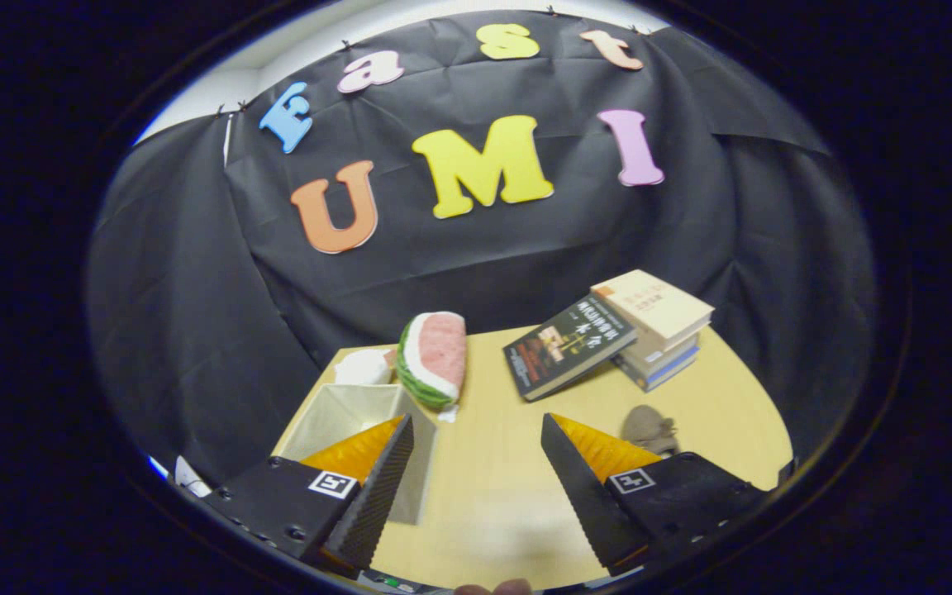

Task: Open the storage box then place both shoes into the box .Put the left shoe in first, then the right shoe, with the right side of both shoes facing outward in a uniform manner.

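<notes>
Hovering released and empty, the gripper [476, 463] over the pale wooden counter [492, 487]. Looking open-topped already, the white fabric storage box [344, 413] beside the left finger. Apparently still awaiting both shoes; a small brownish thing [648, 428], possibly one, lying beyond the right finger.

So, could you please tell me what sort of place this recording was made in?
Probably a staged recording booth, not a home: black cloth wall, a small wooden table with props such as a plush watermelon slice and stacked books. The hand-held gripper is open.

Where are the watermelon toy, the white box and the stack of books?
Watermelon [435, 357]: claw view, on its pink flesh.
Box [342, 413]: claw view, on its inner wall, behind the open claw's [476, 483] one finger.
Books [659, 307]: claw view, on the top cover.
</notes>
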A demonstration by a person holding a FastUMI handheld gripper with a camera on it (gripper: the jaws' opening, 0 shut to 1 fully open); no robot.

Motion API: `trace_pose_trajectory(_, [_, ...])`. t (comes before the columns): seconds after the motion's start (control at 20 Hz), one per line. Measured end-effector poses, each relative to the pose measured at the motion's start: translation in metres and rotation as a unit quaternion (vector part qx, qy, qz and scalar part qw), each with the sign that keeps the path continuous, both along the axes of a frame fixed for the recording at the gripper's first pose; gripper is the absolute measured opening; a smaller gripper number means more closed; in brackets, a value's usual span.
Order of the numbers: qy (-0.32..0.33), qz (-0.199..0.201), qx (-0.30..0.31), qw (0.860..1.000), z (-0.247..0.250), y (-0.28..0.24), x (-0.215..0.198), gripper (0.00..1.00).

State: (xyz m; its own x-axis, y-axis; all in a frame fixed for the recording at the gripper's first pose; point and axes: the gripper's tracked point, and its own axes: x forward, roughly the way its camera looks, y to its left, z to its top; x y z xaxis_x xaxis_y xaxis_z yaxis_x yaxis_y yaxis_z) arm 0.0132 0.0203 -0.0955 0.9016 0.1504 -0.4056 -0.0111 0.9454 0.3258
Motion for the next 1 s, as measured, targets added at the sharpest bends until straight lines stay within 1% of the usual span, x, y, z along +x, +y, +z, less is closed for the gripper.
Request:
trace_pose_trajectory(0.15, [-0.001, -0.028, -0.024, 0.999, -0.012, -0.076, -0.016, 0.95])
trace_pose_trajectory(0.3, [0.018, -0.049, -0.030, 0.998, -0.036, -0.133, -0.025, 0.95])
trace_pose_trajectory(0.4, [0.034, -0.053, -0.037, 0.997, -0.059, -0.161, -0.023, 0.95])
trace_pose_trajectory(0.5, [0.055, -0.049, -0.047, 0.996, -0.087, -0.182, -0.019, 0.95])
trace_pose_trajectory(0.65, [0.086, -0.042, -0.055, 0.994, -0.130, -0.200, -0.006, 0.95])
trace_pose_trajectory(0.75, [0.114, -0.030, -0.069, 0.991, -0.164, -0.204, 0.002, 0.96])
trace_pose_trajectory(1.0, [0.166, 0.005, -0.092, 0.982, -0.230, -0.196, 0.027, 0.96])
